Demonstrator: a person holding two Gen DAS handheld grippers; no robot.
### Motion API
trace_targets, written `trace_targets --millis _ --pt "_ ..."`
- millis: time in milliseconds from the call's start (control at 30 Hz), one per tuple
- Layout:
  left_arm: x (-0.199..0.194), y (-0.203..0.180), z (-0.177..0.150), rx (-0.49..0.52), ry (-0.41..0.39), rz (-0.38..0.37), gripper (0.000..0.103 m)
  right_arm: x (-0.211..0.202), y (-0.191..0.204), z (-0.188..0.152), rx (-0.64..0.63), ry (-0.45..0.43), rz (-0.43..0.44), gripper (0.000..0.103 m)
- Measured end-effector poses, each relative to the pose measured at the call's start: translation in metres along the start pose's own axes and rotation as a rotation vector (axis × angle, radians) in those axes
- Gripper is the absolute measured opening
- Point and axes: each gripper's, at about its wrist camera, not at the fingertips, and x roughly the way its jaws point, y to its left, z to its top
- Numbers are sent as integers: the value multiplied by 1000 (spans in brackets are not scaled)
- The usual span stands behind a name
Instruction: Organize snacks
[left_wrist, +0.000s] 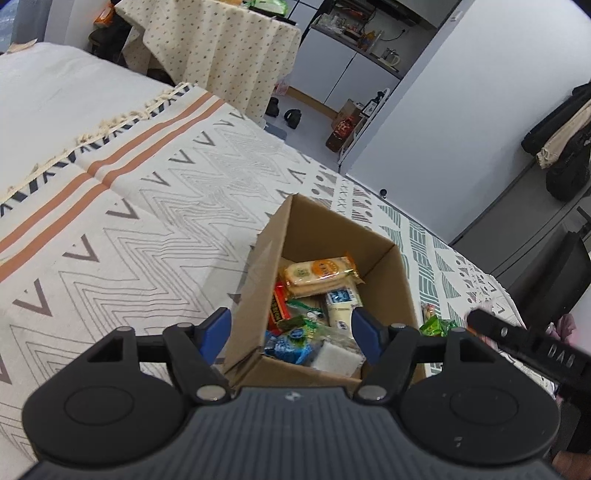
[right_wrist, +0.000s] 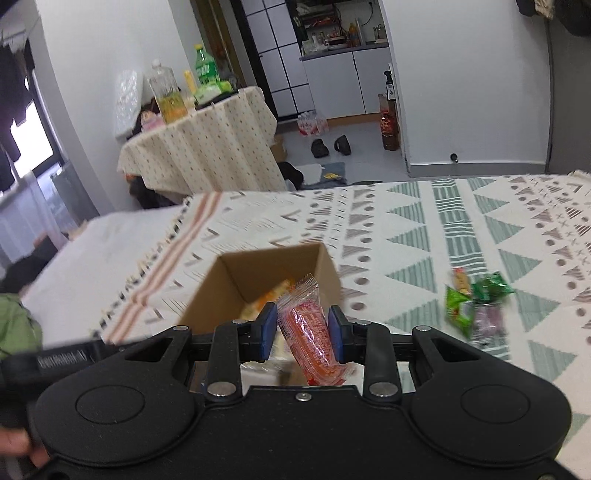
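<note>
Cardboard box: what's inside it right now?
The cardboard box holds a heap of wrapped snacks: a cracker pack on top, red, blue and white packets below. Its floor is covered.

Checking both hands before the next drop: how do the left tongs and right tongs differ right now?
The left tongs are open and empty, straddling the cardboard box's wall. The right tongs hold a red snack packet between narrower-set pads, above the box. Both have blue pads and point at the same box on the patterned cloth.

Only legible txt: white letters "DAS" on black gripper bar (left_wrist: 532, 350), right edge of left wrist view. Snack wrapper print too blurred/small to read.
</note>
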Motion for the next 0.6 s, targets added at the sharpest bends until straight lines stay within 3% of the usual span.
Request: trace_targets --millis 367,600 --pt "9 19 3 -34 15 27 71 32 17 -6 92 38 80 30" --pt "10 12 3 -23 19 42 71 34 16 -14 98 57 62 37"
